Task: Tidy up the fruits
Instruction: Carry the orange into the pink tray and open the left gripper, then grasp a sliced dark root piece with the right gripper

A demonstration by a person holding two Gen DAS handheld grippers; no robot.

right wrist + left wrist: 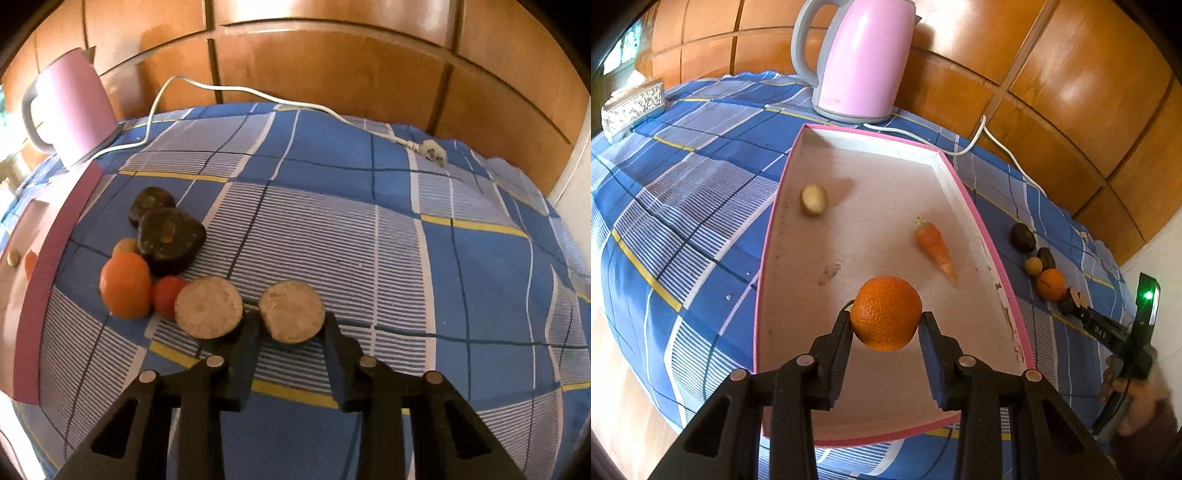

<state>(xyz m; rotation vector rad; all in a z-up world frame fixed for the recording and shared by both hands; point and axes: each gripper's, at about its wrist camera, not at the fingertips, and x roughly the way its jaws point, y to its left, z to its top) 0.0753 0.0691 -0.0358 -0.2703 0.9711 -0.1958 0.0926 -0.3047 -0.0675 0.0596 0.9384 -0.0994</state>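
Two views, differing contents. Left wrist view only: left gripper (884,319) clamped on an orange (885,312), held above the near half of the pink-rimmed tray (967,199); tray holds a potato (814,199) and a carrot (935,247), well apart. Right wrist view only: right gripper (291,325) with fingers either side of a cut fruit half (291,312), touching it; whether lifted or resting on the checked cloth (369,240) cannot be told. Second cut half (208,308) just beside; then a small red fruit (168,295), another orange (125,284), two dark fruits (168,236). Kettle (70,107) cut off at left edge. Right hand (1137,398) blurred, lower right in left view.
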